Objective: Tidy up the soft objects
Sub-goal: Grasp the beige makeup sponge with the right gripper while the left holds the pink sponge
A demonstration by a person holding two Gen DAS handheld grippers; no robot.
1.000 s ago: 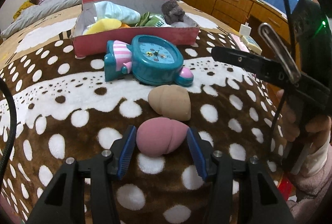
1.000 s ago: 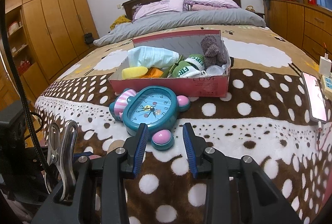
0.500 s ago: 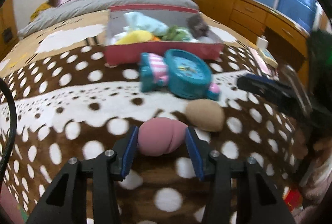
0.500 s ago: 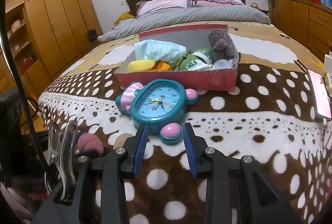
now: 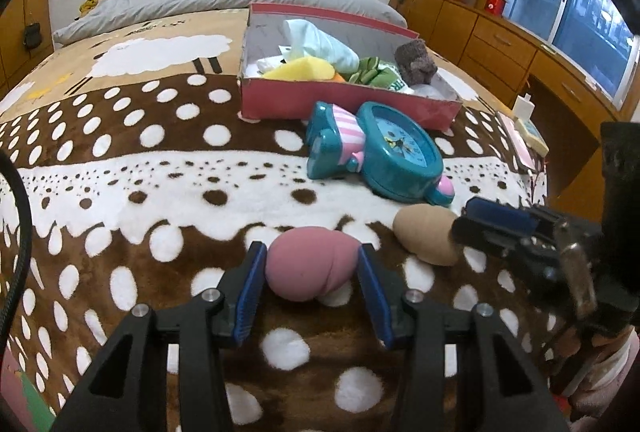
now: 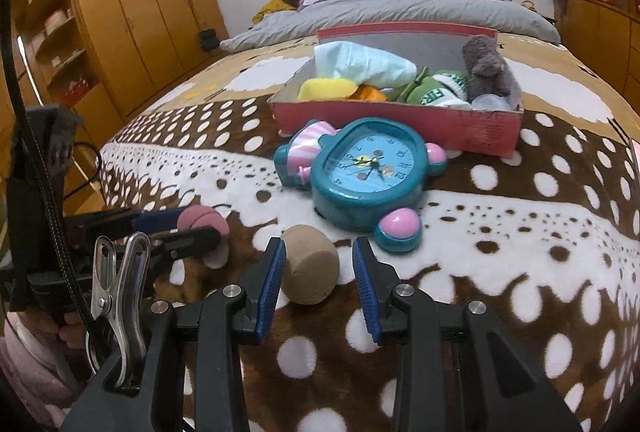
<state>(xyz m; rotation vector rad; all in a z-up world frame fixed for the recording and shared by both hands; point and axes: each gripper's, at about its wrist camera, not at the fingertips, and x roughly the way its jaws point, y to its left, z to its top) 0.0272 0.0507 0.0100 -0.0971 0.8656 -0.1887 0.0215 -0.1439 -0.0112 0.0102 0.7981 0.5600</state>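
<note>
The left gripper point(image 5: 311, 264) is clamped on a pink makeup sponge point(image 5: 310, 262) above the spotted blanket point(image 5: 120, 168). Only the right wrist view shows the right gripper point(image 6: 318, 266) spread apart around the tan makeup sponge point(image 6: 310, 268), its left pad touching it. In the red box point(image 6: 400, 120), a green sock point(image 6: 438, 94) shows letters "ERE".

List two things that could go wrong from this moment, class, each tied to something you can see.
1. The left gripper pinches the pink sponge only at its sides; the soft foam might squirm out.
2. The right gripper straddles the tan sponge beside the teal clock; closing could knock the clock.
</note>
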